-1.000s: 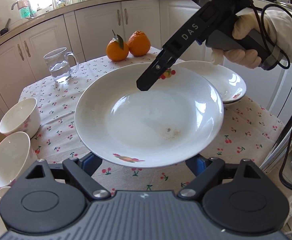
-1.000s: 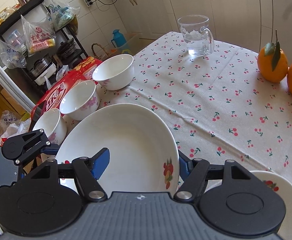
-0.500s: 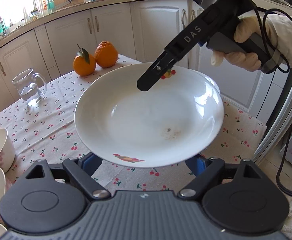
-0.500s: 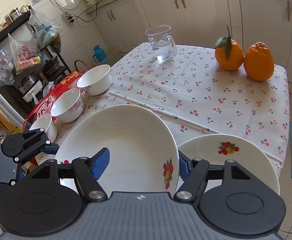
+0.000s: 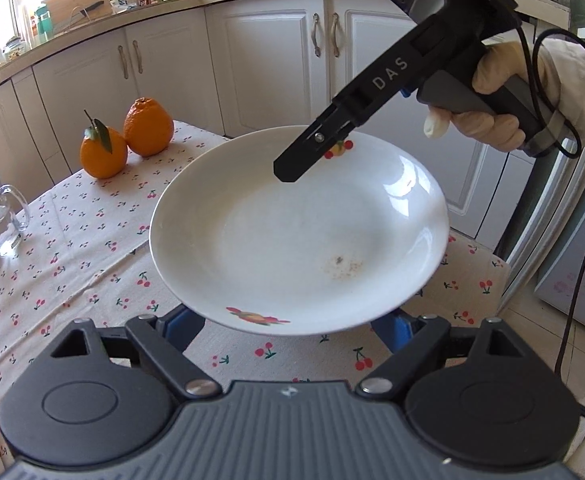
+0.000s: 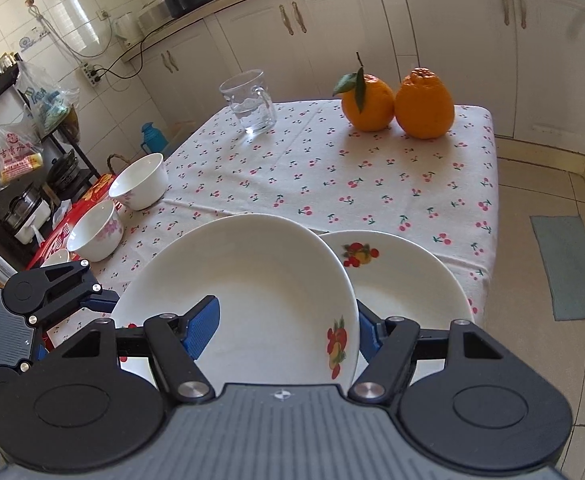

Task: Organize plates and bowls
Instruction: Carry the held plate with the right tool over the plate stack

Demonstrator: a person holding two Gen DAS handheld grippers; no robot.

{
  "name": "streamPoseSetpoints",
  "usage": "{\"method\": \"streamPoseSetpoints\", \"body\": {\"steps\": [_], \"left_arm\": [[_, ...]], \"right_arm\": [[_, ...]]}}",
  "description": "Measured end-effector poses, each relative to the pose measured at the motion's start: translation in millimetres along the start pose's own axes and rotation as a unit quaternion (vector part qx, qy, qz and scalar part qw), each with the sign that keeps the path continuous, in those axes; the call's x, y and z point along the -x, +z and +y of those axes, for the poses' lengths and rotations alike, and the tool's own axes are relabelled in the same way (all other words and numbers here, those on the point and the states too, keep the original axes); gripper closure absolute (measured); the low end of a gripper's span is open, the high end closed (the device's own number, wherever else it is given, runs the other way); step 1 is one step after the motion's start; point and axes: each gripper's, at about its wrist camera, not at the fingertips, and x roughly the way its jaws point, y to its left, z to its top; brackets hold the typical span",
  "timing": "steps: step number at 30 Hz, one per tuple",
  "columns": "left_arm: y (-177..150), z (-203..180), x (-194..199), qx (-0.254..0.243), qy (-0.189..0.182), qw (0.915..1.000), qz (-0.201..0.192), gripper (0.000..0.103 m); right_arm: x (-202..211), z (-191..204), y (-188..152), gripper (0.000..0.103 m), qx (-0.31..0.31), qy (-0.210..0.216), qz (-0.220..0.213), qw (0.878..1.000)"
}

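A large white plate (image 5: 300, 232) with fruit prints hangs tilted above the cherry-print tablecloth (image 5: 72, 248). My right gripper (image 6: 284, 332) is shut on its rim: one blue pad lies inside the dish and the other sits behind the rim. In the left wrist view the right gripper (image 5: 292, 170) reaches over the far rim, held by a gloved hand (image 5: 488, 120). Both fingers of my left gripper (image 5: 288, 326) run under the near rim, tips hidden. A second fruit-print plate (image 6: 404, 280) lies on the table's near right corner, partly under the held plate (image 6: 252, 300). White bowls (image 6: 140, 182) (image 6: 94, 236) stand at the left.
Two oranges (image 6: 396, 104) and a glass mug (image 6: 252, 102) with water stand at the far side of the table. A red box (image 6: 62, 240) lies under the bowls at the left edge. The table's right edge drops to tiled floor with a mat (image 6: 568, 268). Cabinets stand behind.
Both grippers have carried the plate to the right across the table. The second plate has come into the right wrist view beside it; the bowls have slid out of the left wrist view.
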Motion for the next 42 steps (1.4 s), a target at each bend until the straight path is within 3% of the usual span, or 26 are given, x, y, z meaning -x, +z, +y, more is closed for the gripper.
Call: {"method": "streamPoseSetpoints", "body": {"steps": [16, 42], "left_arm": [[13, 2, -27, -0.002, -0.014, 0.9998, 0.016, 0.014], [20, 4, -35, -0.012, -0.015, 0.9993, 0.031, 0.014]], "right_arm": [[-2, -36, -9, 0.028, -0.035, -0.002, -0.013, 0.999], [1, -49, -23, 0.028, -0.054, -0.012, -0.006, 0.998]]}}
